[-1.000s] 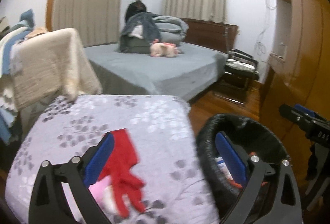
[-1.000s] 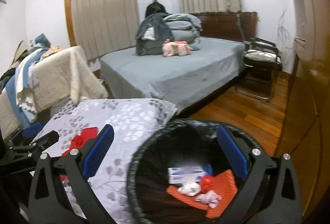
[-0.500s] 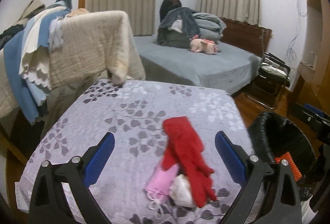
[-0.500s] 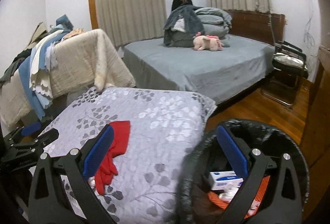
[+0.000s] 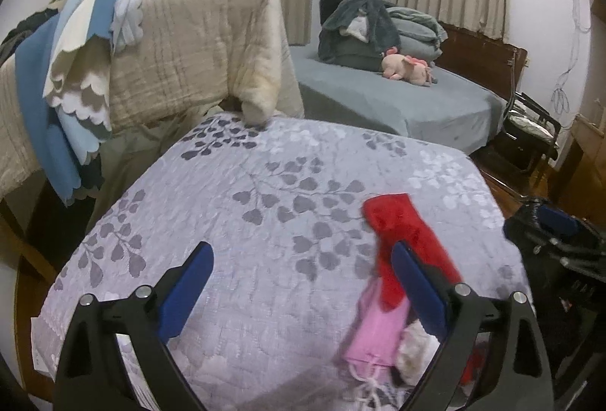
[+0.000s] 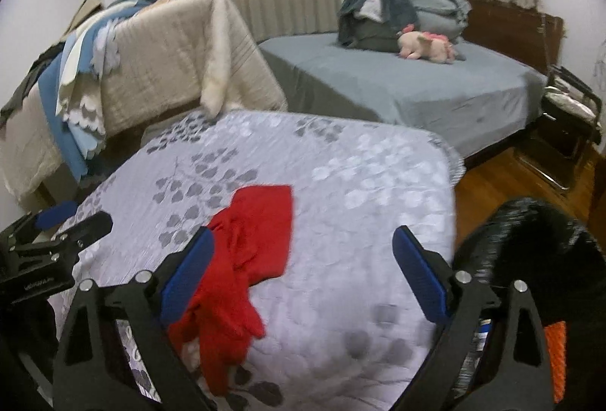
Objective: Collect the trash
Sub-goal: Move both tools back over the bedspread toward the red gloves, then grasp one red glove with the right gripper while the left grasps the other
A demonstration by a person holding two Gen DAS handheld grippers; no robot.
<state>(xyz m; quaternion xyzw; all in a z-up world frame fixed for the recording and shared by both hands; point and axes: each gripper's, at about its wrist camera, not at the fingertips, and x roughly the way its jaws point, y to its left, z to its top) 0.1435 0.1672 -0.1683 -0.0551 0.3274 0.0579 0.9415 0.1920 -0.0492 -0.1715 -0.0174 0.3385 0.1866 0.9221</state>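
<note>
Lying on quilt (image 6: 341, 183): red glove (image 6: 246, 252), long axis near-to-far, fingers twd cameras; L gripper (image 5: 303, 282) & R gripper (image 6: 303, 267) jaws apart, empty.

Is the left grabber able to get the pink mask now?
Probably yes. The left gripper is open, and the pink mask lies just below its right finger, though the red glove overlaps its top.

Two fisheye wrist cameras look forward and down from close above a patterned tabletop (image 5: 265, 221), facing a bed (image 5: 397, 100). The right view sits further right. Both share the red glove (image 5: 401, 233) (image 6: 261, 233).
</note>
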